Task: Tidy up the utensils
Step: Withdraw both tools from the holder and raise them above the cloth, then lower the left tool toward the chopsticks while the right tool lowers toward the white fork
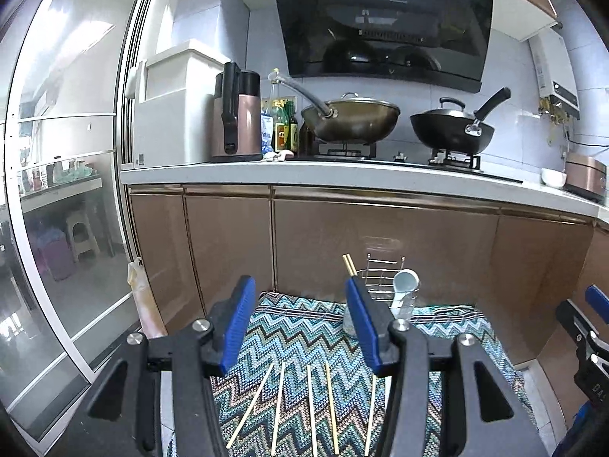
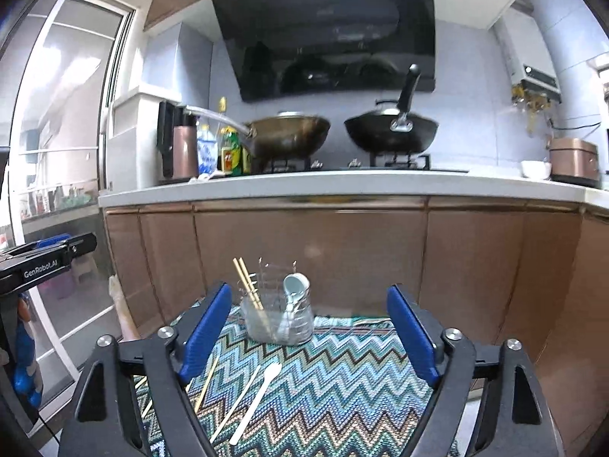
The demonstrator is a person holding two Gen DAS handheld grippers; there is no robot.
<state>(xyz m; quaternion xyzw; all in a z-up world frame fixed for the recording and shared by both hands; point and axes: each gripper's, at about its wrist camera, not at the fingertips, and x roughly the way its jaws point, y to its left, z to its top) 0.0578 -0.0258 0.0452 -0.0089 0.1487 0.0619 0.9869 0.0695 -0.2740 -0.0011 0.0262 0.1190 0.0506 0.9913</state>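
On the zigzag mat (image 1: 289, 327), loose chopsticks (image 1: 279, 407) lie with their long axes running from the camera toward the holder (image 2: 278, 320), fanned slightly; the left gripper (image 1: 300, 323) hangs over them, jaws open and empty. Further right lies a white spoon (image 2: 255, 400), bowl toward the holder, beneath the right gripper (image 2: 310, 335), jaws wide and empty. Sorting looks part-done: next, I judge, pinch one chopstick across its shaft.

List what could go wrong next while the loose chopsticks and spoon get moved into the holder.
1. The chopsticks lie flat and close together on the zigzag cloth; the left gripper may pinch two or snag fabric.
2. The holder looks light and already holds leaning chopsticks and a white scoop; a bump could tip it.
3. The white spoon lies beside a chopstick, so the right gripper could drag both.
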